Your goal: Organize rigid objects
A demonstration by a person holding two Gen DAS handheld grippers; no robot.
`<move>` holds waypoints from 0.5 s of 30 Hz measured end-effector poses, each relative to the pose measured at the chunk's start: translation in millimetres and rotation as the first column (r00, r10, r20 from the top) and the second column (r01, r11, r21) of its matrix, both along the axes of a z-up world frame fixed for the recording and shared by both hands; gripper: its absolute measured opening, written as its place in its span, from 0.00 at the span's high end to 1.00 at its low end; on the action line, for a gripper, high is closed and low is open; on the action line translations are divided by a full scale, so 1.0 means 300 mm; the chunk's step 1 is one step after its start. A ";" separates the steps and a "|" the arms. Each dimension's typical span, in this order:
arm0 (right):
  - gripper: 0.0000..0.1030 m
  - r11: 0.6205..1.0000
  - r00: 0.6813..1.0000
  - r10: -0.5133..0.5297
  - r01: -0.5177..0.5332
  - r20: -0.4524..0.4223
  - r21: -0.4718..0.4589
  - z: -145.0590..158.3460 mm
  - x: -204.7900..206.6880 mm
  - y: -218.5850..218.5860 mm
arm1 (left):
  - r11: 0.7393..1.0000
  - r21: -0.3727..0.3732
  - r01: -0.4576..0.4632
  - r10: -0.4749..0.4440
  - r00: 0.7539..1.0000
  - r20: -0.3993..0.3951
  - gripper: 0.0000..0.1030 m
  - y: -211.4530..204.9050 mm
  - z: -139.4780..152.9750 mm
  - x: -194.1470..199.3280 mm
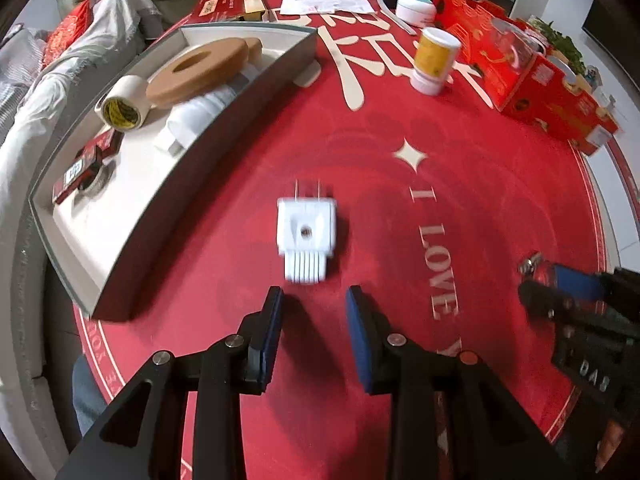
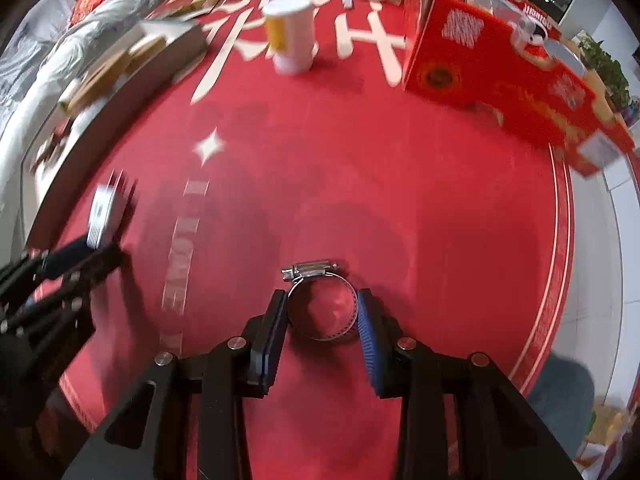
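A: Steel band, a hose clamp (image 2: 320,304), sits between the fingers of the right gripper (image 2: 322,320). Both pads press its sides, so it is gripped across the ring. Screw housing faces away from the gripper, toward the far side of the red table mat (image 2: 440,200). I cannot tell whether the ring has lifted off the mat.

B: And the other piece?

A: White plastic comb piece (image 1: 306,236) lies flat on the mat just ahead of the left gripper (image 1: 314,312). Long axis runs straight along the gripper's line: teeth toward the fingers, two thin prongs away. Jaws stand partly apart with nothing between them, and the gap looks about as wide as the piece, a tight fit.

B: Where do they go?

A: Judged: the grey tray (image 1: 256,80) at the left, already holding rolls of tape (image 1: 122,102) and small boxes. It lies on the left gripper's side, well apart from the clamp; the right hand has the longer carry. Both grippers point steeply down at the mat.
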State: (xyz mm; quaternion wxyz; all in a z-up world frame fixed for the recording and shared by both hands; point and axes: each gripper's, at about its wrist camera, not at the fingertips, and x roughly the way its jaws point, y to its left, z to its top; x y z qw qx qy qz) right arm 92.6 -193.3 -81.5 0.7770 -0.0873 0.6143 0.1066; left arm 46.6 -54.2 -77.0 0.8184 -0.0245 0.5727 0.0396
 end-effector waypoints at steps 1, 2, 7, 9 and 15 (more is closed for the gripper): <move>0.65 1.000 1.000 0.004 -0.004 -0.004 -0.004 -0.001 -0.024 0.001 | 1.000 0.001 0.001 -0.001 1.000 0.003 0.65 -0.003 -0.001 -0.011; 0.65 1.000 1.000 0.006 -0.006 -0.003 -0.008 -0.002 -0.045 0.002 | 1.000 0.002 0.001 -0.001 1.000 0.005 0.65 -0.007 0.000 -0.020; 0.65 1.000 1.000 -0.014 0.014 0.015 -0.013 -0.001 -0.091 0.000 | 1.000 -0.012 0.003 -0.003 1.000 0.007 0.51 -0.011 0.001 -0.031; 0.65 1.000 1.000 -0.020 0.021 0.017 -0.008 -0.002 -0.094 -0.003 | 1.000 0.000 0.013 -0.013 1.000 0.001 0.38 -0.025 -0.004 -0.035; 0.65 0.999 0.999 -0.033 0.033 0.028 -0.006 0.004 -0.104 -0.010 | 1.000 -0.009 0.003 -0.003 1.000 0.004 0.35 -0.017 -0.003 -0.045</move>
